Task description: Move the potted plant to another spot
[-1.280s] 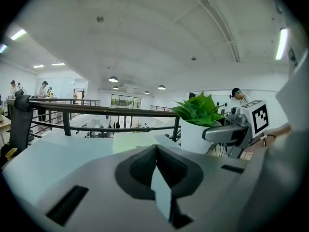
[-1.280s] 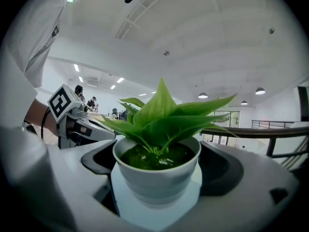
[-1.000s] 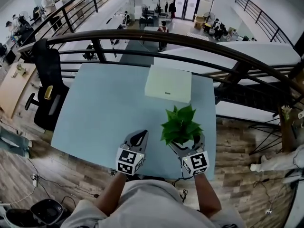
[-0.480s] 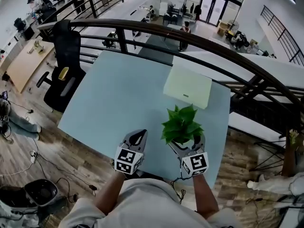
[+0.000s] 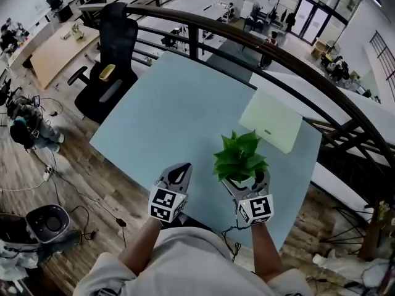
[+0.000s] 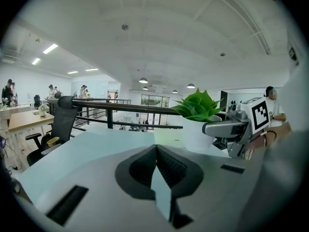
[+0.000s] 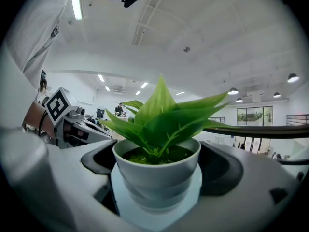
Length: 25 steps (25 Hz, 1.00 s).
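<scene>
Potted plant (image 5: 239,159): smooth round white pot, glossy pointed green leaves, clamped between the dark padded jaws of right gripper (image 5: 245,179), near desk (image 5: 179,110) front edge. Left gripper (image 5: 180,170) just beside, ribbed jaws pressed together on nothing. Flat pale-blue desk top, wide open stretch far left. White box (image 5: 271,121) beyond plant, near curved black railing (image 5: 203,26).

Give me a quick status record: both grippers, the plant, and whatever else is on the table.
left gripper: jaws shut, empty, beside the plant
right gripper: jaws closed on the pot's sides
green leafy potted plant in a white pot: upright; lifted or resting, cannot tell
light blue table: also holds a flat white rectangular box, beyond the plant, apart from it
</scene>
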Each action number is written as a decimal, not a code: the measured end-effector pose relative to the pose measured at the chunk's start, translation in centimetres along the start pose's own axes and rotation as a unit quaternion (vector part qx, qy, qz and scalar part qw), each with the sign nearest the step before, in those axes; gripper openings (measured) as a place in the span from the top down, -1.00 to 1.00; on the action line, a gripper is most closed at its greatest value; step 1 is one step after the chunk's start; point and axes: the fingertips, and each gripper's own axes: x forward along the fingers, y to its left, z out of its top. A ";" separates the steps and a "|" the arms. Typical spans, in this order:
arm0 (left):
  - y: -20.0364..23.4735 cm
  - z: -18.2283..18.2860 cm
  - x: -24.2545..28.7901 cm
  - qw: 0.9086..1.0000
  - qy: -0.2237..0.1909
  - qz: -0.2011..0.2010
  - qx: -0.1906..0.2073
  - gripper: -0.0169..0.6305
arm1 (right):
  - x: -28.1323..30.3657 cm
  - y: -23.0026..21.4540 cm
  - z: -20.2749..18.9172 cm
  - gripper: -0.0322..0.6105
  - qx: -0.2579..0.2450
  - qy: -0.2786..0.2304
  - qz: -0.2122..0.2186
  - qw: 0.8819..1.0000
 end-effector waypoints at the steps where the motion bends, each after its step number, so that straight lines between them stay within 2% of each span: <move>1: 0.6 -0.1 -0.3 1.000 0.001 0.006 -0.002 0.91 | 0.7 0.5 0.3 -0.73 -0.003 0.000 0.007 1.000; 8: 5.9 -0.6 -2.7 0.999 0.001 0.041 -0.024 0.91 | 5.3 3.9 0.3 -0.73 0.007 0.011 0.039 0.999; 14: 11.0 -1.1 -4.3 0.998 -0.005 0.055 -0.043 0.91 | 9.3 6.8 0.9 -0.73 0.005 0.023 0.048 0.999; 19: 16.0 -1.3 -5.4 0.997 -0.009 0.056 -0.055 0.91 | 12.8 9.1 1.5 -0.73 0.005 0.031 0.039 0.999; 25: 22.5 -3.0 -6.8 0.996 -0.002 0.044 -0.076 0.91 | 18.3 13.3 1.2 -0.73 0.043 0.050 0.033 0.997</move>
